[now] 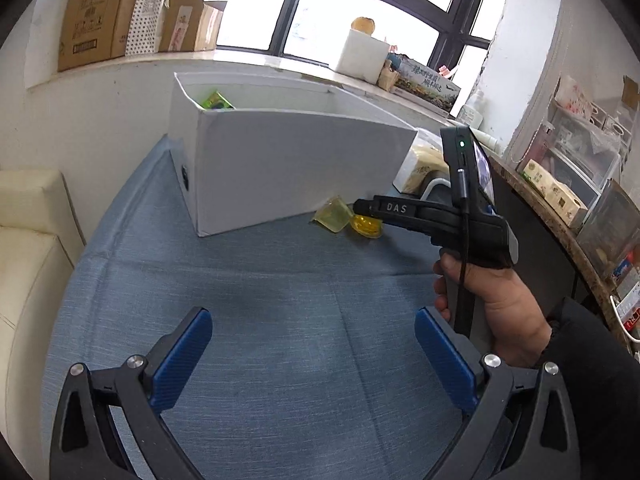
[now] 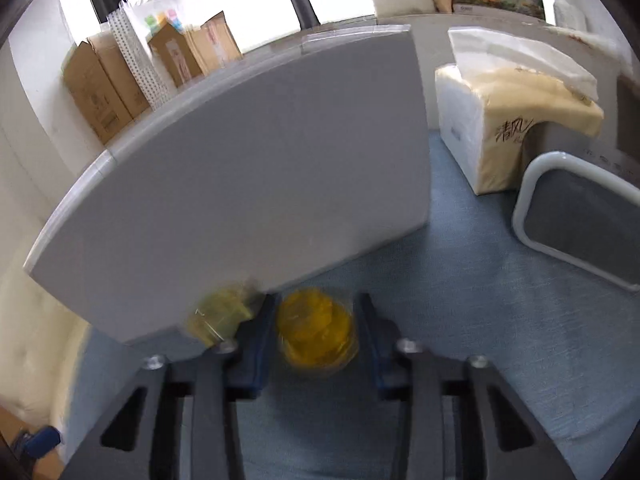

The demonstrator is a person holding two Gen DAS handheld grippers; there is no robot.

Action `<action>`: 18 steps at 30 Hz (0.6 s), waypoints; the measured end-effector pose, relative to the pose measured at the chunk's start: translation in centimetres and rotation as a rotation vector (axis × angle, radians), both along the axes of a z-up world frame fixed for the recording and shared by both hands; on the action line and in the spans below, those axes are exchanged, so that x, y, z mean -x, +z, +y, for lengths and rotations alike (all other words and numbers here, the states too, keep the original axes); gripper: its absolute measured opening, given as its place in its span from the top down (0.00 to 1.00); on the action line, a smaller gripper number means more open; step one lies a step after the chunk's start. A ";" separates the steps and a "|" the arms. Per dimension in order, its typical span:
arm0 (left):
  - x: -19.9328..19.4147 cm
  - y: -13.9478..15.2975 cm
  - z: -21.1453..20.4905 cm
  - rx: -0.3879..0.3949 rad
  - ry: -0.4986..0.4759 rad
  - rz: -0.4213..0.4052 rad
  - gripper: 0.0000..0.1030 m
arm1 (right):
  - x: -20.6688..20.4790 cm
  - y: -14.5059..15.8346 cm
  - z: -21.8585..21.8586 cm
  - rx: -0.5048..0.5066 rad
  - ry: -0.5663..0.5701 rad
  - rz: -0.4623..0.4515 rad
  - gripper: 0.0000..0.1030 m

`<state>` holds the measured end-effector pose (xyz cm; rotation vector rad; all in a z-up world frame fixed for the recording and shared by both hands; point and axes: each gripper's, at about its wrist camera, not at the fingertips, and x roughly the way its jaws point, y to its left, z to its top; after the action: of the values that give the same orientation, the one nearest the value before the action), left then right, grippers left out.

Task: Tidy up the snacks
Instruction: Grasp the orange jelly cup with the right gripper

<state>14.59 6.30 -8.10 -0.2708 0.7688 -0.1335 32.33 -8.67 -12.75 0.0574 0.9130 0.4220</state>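
Observation:
A white open box (image 1: 280, 168) stands on the blue cloth (image 1: 260, 300); a green snack packet (image 1: 218, 101) lies inside it. By its front right corner sit a pale green jelly cup (image 1: 333, 218) and an orange jelly cup (image 1: 366, 227). My right gripper (image 1: 360, 212) has its fingers on either side of the orange jelly cup (image 2: 318, 330), close to its sides; the green cup (image 2: 220, 316) lies just outside the left finger, against the box wall (image 2: 248, 184). My left gripper (image 1: 313, 340) is open and empty over the bare cloth.
A tissue pack (image 2: 516, 120) and a grey-rimmed lid (image 2: 580, 220) lie right of the box. Cardboard boxes (image 1: 100, 12) stand on the windowsill. A cream sofa (image 1: 28, 260) is at left, a cluttered shelf (image 1: 580, 184) at right.

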 end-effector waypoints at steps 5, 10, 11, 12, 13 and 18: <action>-1.3 -0.5 -0.9 -0.020 -0.006 0.016 0.00 | 0.7 0.2 -0.1 0.012 0.047 -0.005 0.62; -4.3 -1.2 -0.7 -0.007 0.007 0.070 0.00 | 3.1 2.2 -1.9 -0.002 0.066 -0.069 0.66; -4.8 -1.3 -0.8 -0.006 -0.005 0.070 0.00 | 3.7 2.7 -2.4 -0.002 0.070 -0.079 0.66; -5.5 -1.3 -1.1 -0.013 -0.001 0.072 0.00 | 4.5 3.1 -3.1 -0.015 0.068 -0.085 0.66; -6.3 -1.4 -1.4 -0.024 0.004 0.081 0.00 | 5.2 3.5 -3.9 -0.027 0.064 -0.084 0.66; -9.8 -1.9 -2.9 -0.047 0.036 0.088 0.00 | 8.5 4.3 -7.1 -0.001 0.052 -0.087 0.66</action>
<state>24.37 3.38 -10.01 -0.2466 0.8529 -0.0701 23.86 -15.79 -8.50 0.0165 0.8301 0.4697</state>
